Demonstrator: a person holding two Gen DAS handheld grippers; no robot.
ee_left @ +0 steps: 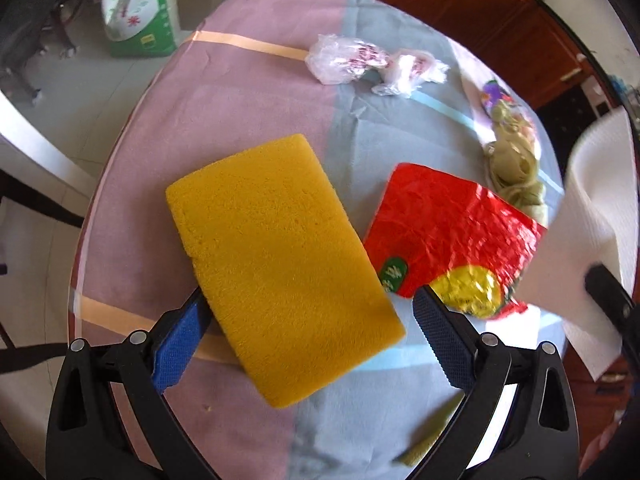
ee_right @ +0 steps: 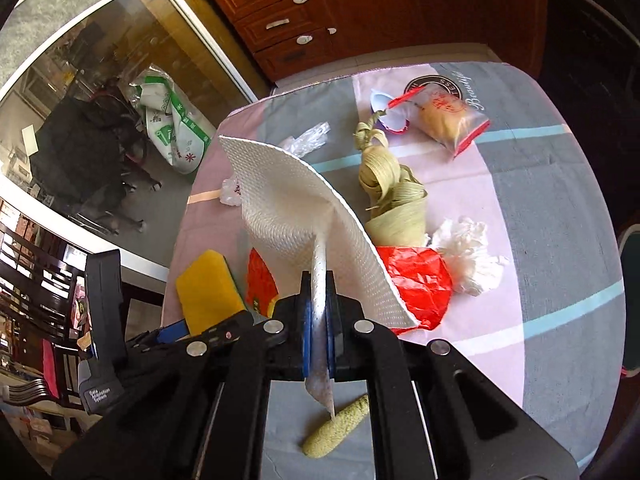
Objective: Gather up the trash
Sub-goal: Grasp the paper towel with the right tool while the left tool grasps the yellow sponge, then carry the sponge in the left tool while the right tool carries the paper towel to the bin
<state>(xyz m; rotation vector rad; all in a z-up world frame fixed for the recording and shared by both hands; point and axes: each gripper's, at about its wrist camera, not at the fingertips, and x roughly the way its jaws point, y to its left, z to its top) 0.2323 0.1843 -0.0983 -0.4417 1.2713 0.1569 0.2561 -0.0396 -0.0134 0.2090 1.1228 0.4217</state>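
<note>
My left gripper (ee_left: 308,292) holds a yellow sponge (ee_left: 276,264) across its width above the table; the left blue pad presses one long edge and the right pad sits at a corner. My right gripper (ee_right: 319,276) is shut on a white paper towel sheet (ee_right: 288,200), which curls up over the fingers. Under and beside the sheet lies a red foil wrapper (ee_right: 420,280) (ee_left: 452,240). Beyond it are curled green leaf wrappers (ee_right: 392,196), a crumpled white tissue (ee_right: 468,256) and clear plastic bags (ee_left: 360,64). A green cob-like piece (ee_right: 340,428) lies near the front.
A bagged bun (ee_right: 448,120) and a small cup lid (ee_right: 386,114) lie at the far side of the striped tablecloth (ee_right: 540,208). A wooden cabinet (ee_right: 304,12) stands behind. A printed sack (ee_left: 140,4) sits on the floor, with dark chairs (ee_right: 36,280) to the left.
</note>
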